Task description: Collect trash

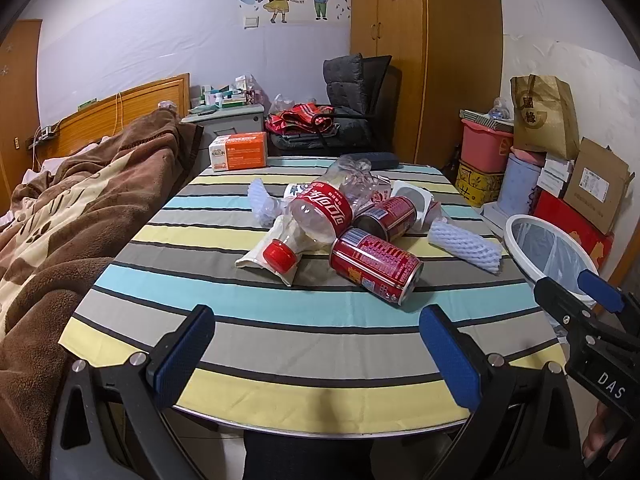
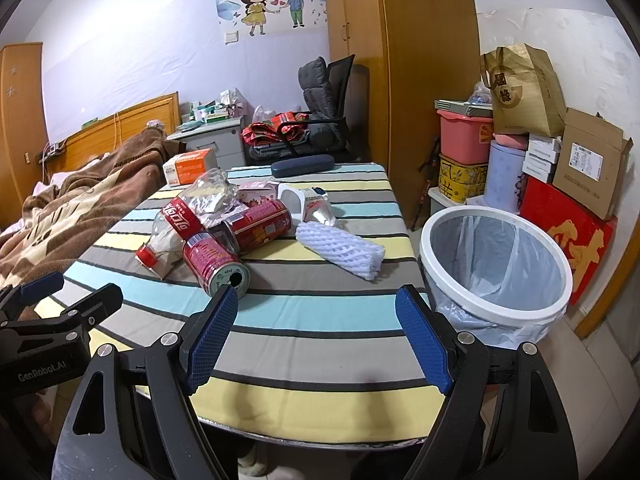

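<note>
Both our tongs gape empty: left gripper point(image 1: 316, 354), right gripper point(image 2: 316, 336). Mid-table point(image 2: 320, 312), the nearest red can point(image 2: 214, 262) lies lengthwise, its opened end facing us, touching a Coca-Cola bottle point(image 1: 316, 212) whose cap points our way; white bin point(image 2: 496, 264) stands right.

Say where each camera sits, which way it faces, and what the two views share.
Left wrist: on the left gripper at the table's near edge, facing the trash pile; own open jaws, right gripper at right.
Right wrist: on the right gripper, facing the table and bin; own open jaws, left gripper at left.
Shared: cans, bottle, foam sleeve, bin.
</note>
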### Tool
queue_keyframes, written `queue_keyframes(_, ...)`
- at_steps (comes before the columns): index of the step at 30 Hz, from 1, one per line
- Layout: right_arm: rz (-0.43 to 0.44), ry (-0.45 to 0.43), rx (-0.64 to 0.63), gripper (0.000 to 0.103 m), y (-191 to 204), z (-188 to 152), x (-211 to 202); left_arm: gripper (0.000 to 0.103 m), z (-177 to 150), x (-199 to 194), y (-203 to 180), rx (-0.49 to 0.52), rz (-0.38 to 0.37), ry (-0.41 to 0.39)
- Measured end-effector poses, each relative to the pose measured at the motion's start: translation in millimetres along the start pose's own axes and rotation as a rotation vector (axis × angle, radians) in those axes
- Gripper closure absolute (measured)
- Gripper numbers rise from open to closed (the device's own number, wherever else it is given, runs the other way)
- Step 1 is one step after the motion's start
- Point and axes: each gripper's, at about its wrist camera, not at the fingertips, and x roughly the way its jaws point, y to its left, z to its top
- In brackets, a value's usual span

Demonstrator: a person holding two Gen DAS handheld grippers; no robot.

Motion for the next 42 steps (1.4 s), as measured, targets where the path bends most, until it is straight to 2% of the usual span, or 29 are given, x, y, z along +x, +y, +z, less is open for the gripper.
queue_keyframes(31, -0.006, 0.007, -0.005, 0.02, -4, 3, 3, 0.0, 1, 5, 2, 0.003, -0.009, 0.0)
queue_keyframes(38, -0.013, 0.012, -0.007, 0.02, -3, 6, 9, 0.0, 7, 15, 5, -0.001, -0.022, 0.01)
queue_keyframes(42, -0.002, 0.022, -0.021, 0.02, -4, 9, 18, 0.0, 13, 23, 11, -0.014, -0.066, 0.015)
